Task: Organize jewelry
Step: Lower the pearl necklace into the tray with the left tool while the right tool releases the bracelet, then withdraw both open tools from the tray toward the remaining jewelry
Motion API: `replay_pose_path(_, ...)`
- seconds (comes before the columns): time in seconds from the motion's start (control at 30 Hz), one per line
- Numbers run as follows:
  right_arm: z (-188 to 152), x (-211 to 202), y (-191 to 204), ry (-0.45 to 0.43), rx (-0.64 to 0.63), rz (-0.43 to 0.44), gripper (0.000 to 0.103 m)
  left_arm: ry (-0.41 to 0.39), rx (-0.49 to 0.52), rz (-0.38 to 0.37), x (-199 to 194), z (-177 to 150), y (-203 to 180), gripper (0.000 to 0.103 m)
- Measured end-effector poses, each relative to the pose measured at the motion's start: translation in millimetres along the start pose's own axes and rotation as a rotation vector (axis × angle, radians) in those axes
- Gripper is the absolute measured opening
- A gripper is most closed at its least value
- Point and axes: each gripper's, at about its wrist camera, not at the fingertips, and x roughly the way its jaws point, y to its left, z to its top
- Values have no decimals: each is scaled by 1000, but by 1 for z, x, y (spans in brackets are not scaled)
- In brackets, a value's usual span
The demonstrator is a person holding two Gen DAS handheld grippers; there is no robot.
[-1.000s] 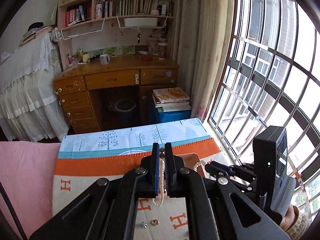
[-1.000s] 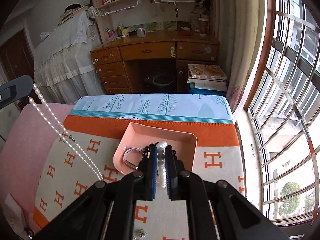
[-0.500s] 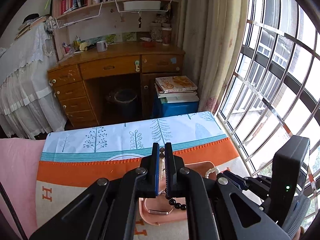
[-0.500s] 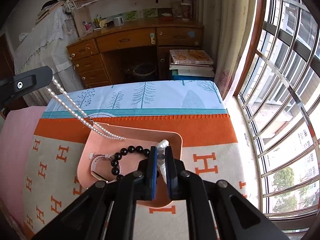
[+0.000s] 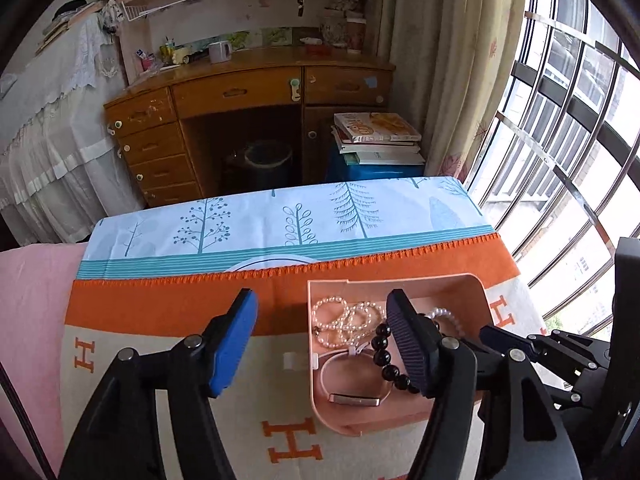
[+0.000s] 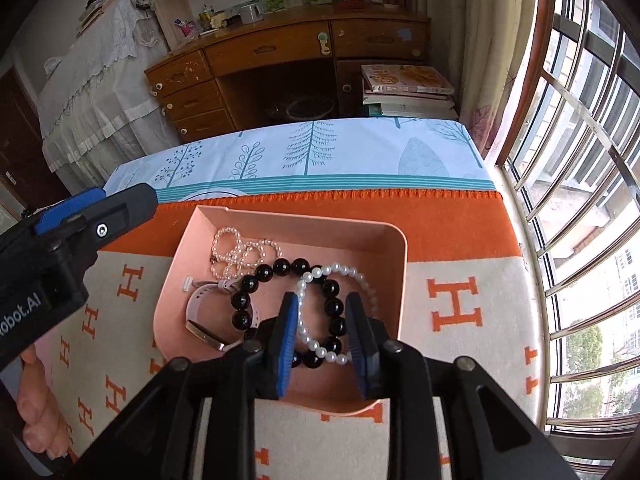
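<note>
A pink tray (image 6: 396,248) (image 5: 478,292) sits on the orange-and-cream blanket. In it lie a long pearl necklace (image 6: 240,250) (image 5: 346,320) in loops, a black bead bracelet (image 6: 256,280) (image 5: 386,358), a white pearl bracelet (image 6: 340,270) and a pale pink band with a metal clasp (image 6: 202,322) (image 5: 352,398). My left gripper (image 5: 322,320) is open and empty, its right finger over the tray. My right gripper (image 6: 324,316) is open over the tray's near side, astride the two bracelets.
The blanket (image 6: 456,304) covers a bed with a blue tree-print sheet (image 6: 320,152) beyond. A wooden desk (image 5: 248,92), a stack of books (image 5: 376,132) and a barred window (image 6: 580,160) lie further off. A hand (image 6: 38,412) shows at lower left.
Both grippers have opened. The long pearl necklace has dropped from my left gripper into the tray, and the pearl bracelet has dropped from my right gripper onto the black beads.
</note>
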Motion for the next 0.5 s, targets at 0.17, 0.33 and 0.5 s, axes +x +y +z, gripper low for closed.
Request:
replay_pose_path(0.17, -16, -10, 7, -14, -16, -12, 25, 11, -2, -5, -11, -22, 7, 75)
replay_pose_path(0.33, -30, -30, 20, -63, -57, -85, 25, 14, -2, 13, -24, -41, 9, 77)
replay_pose_path(0.5, -43, -51, 28, -106, -89, -123, 25, 31, -15, 50, -36, -55, 13, 77)
